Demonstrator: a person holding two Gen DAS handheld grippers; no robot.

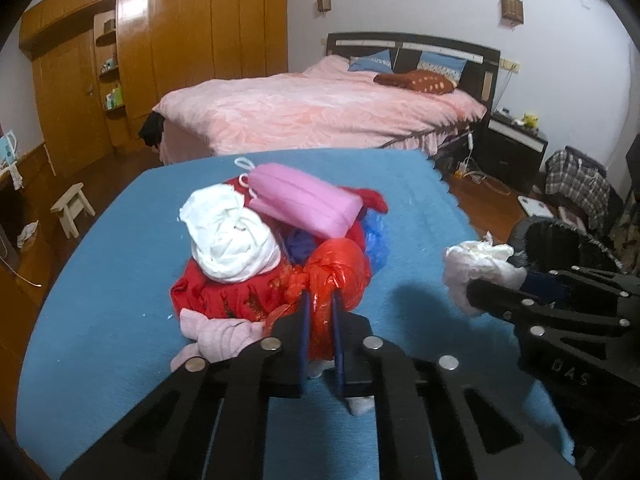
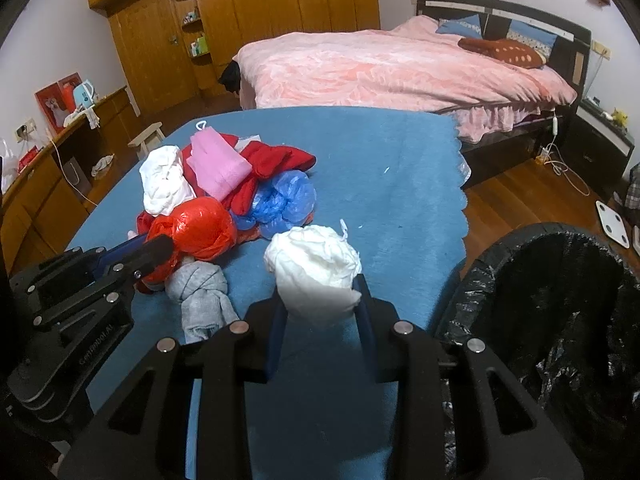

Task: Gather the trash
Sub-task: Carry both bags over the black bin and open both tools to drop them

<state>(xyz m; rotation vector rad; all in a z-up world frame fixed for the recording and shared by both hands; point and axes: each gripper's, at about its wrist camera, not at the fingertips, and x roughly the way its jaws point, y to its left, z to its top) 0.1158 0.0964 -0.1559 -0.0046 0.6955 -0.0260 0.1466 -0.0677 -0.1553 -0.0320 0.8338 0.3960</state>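
Note:
A pile of clothes and bags lies on the blue table cover (image 1: 120,280). My left gripper (image 1: 320,300) is shut on a knotted red plastic bag (image 1: 336,276) at the pile's near edge; the bag also shows in the right wrist view (image 2: 196,232). My right gripper (image 2: 320,284) is shut on a crumpled white plastic bag (image 2: 316,268), held above the table; it shows at the right of the left wrist view (image 1: 476,272). A blue plastic bag (image 2: 284,200) lies in the pile. A black-lined trash bin (image 2: 560,312) stands just right of the table.
The pile holds a white rolled cloth (image 1: 228,240), a pink pack (image 1: 304,204), red cloth (image 2: 276,164) and a grey knotted sock (image 2: 200,292). A pink bed (image 1: 320,112) stands behind the table. A small stool (image 1: 72,208) and a low cabinet are at the left.

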